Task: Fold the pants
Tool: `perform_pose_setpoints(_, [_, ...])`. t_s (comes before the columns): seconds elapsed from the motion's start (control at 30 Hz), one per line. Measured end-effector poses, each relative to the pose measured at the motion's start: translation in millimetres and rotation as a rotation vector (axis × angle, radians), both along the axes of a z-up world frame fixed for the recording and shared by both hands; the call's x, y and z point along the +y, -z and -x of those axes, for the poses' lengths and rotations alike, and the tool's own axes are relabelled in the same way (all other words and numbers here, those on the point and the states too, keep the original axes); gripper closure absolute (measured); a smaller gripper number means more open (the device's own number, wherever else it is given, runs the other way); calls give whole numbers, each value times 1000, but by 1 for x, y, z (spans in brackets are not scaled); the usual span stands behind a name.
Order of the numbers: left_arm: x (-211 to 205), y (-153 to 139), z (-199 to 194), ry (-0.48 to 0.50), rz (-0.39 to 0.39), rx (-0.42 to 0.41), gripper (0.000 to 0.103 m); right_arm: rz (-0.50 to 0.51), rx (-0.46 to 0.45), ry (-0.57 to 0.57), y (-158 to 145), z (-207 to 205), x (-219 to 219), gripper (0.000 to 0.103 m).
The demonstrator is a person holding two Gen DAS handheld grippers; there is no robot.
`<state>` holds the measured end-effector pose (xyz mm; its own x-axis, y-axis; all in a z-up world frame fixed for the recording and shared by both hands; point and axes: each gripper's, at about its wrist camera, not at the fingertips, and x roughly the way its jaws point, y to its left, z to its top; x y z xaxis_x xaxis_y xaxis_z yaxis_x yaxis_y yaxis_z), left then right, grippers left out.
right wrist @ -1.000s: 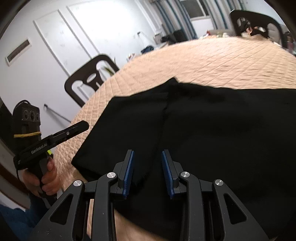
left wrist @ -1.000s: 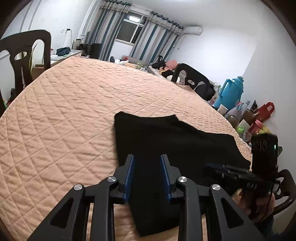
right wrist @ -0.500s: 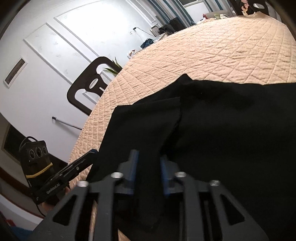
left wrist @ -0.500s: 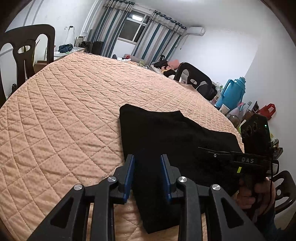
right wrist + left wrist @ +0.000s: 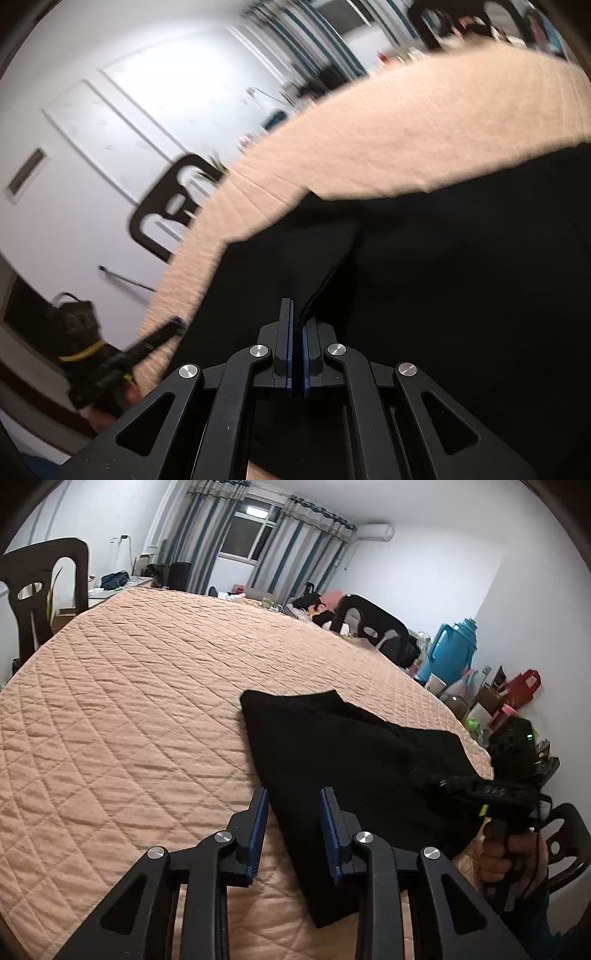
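Black pants (image 5: 343, 760) lie partly folded on the peach quilted bed (image 5: 140, 709), near its front right. My left gripper (image 5: 293, 812) is open and empty, its fingers straddling the pants' left edge just above the cloth. My right gripper (image 5: 296, 332) is shut on a fold edge of the pants (image 5: 461, 266) and lifts it off the bed. The right gripper also shows in the left wrist view (image 5: 480, 786), over the pants' right side. The left gripper shows blurred in the right wrist view (image 5: 159, 336).
Black chairs stand at the left (image 5: 33, 590) and far right (image 5: 373, 627) of the bed. A blue thermos (image 5: 448, 650), bottles and a red bag (image 5: 524, 683) crowd the right side. A white door (image 5: 122, 122) lies behind.
My right gripper closed on the pants' fold edge and is moving fast, blurring its view. My left gripper shifted left to the pants' edge and stayed open.
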<state>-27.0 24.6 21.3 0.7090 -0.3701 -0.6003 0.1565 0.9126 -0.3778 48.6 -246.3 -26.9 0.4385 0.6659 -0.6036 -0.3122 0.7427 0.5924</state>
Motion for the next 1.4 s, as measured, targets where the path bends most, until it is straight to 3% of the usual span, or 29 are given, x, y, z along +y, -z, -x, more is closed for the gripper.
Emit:
perform_pose_setpoints(0.5, [-10,-7,13,65,-17,-25,72,8,-62,35,-13,5,-11,100])
perform_pose_setpoints(0.67, [-23,9,14,105,-54,16,72,22,-13,44,-3,-1,-15,99])
perform_pose_setpoints(0.83, [-27,8,23,109,-98,6,72,106,-117,140,-24,15,-29,96])
perform_pose_setpoints(0.97, [-27,6,21,112,-99,20,72,99,-159,44,-31,23,-12,93])
perform_pose_setpoints(1.07, [-23,0,11,110,-90,34,72,179,-80,-59,-13,18,8,91])
perform_pose_setpoints(1.1, [-22,-3,6,106,-98,29,72,170,-116,-56,-15,20,8,91])
perform_pose_setpoints(1.2, [-20,-10,-16,80,-136,9,72,179,-105,-33,-21,12,5,90])
perform_pose_setpoints(1.33, [-21,-9,-56,73,-142,42,72,169,-168,-49,-39,-7,14,90])
perform_pose_setpoints(1.4, [-24,-3,-74,63,-160,85,72,212,-112,-61,-32,-29,26,90])
